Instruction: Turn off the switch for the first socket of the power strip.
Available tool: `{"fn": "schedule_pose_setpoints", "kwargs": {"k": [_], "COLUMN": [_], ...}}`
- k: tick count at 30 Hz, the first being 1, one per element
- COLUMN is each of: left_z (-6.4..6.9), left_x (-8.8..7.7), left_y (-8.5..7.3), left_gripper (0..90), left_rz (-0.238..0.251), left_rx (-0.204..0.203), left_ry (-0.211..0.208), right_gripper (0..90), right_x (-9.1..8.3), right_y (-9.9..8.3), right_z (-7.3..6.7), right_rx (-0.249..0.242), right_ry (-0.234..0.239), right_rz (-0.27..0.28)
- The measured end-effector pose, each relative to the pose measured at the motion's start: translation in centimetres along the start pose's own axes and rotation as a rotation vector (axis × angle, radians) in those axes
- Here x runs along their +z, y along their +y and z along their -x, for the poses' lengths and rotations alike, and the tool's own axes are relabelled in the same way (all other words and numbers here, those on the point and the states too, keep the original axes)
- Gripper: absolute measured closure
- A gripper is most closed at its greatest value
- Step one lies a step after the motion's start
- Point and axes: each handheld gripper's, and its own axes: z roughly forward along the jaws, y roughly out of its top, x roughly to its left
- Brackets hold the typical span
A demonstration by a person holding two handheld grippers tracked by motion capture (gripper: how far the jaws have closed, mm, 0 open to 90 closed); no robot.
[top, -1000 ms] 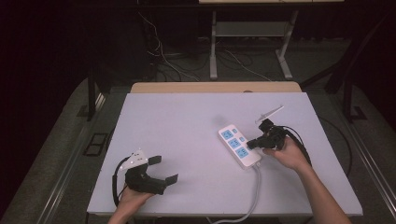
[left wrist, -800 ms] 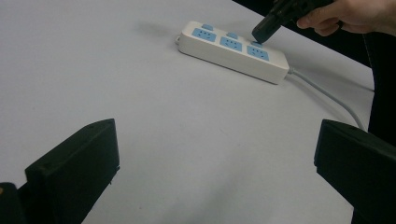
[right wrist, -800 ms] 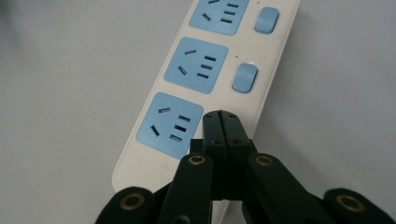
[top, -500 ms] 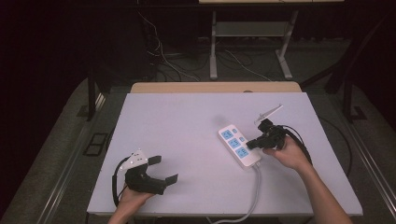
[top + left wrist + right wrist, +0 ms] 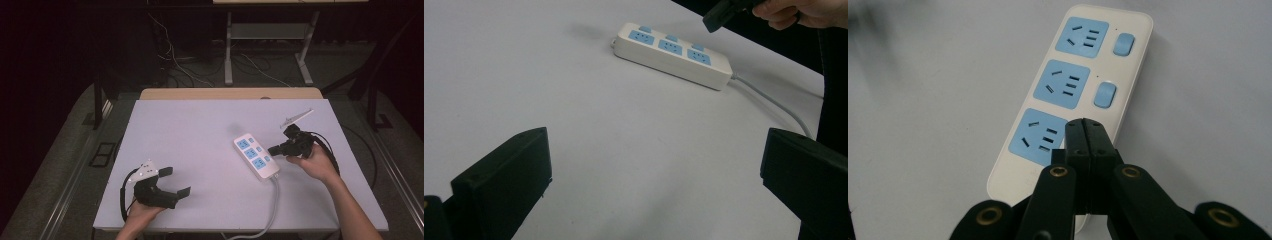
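A white power strip (image 5: 256, 155) with three blue sockets and blue switches lies on the white table (image 5: 190, 130), right of centre. It also appears in the left gripper view (image 5: 672, 50). My right gripper (image 5: 272, 149) is shut, its jaws pressed together with nothing between them. Its tips hang over the cable end of the power strip (image 5: 1073, 80), beside the nearest socket, and hide the switch there. I cannot tell whether the right gripper (image 5: 1084, 125) touches the strip. My left gripper (image 5: 176, 181) stands open at the front left, its jaws wide apart over bare table (image 5: 654, 165).
The strip's grey cable (image 5: 272, 200) runs off the front edge of the table. A black cable (image 5: 327, 150) loops around the right hand. Beyond the far edge are desk legs (image 5: 229, 55) and loose wires on a dark floor.
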Motion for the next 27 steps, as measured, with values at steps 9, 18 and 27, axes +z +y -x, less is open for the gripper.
{"fn": "schedule_pose_setpoints", "kwargs": {"k": [9, 18, 27], "left_z": [0.0, 0.0, 0.1], "left_x": [0.0, 0.0, 0.0], "left_y": [0.0, 0.0, 0.1], "left_gripper": [0.0, 0.0, 0.0], "left_rz": [0.001, 0.002, 0.003], "left_rx": [0.0, -0.001, 0.002], "left_ry": [-0.001, -0.002, -0.003], "right_gripper": [90.0, 89.7, 72.2], "right_x": [-1.6, -3.1, -4.8], "right_y": [-0.3, -0.7, -1.6], "right_z": [-0.2, -0.2, -0.3], "right_rx": [0.012, 0.039, 0.094], "right_ry": [-0.005, -0.02, -0.058], "right_rz": [0.044, 0.078, 0.131]}}
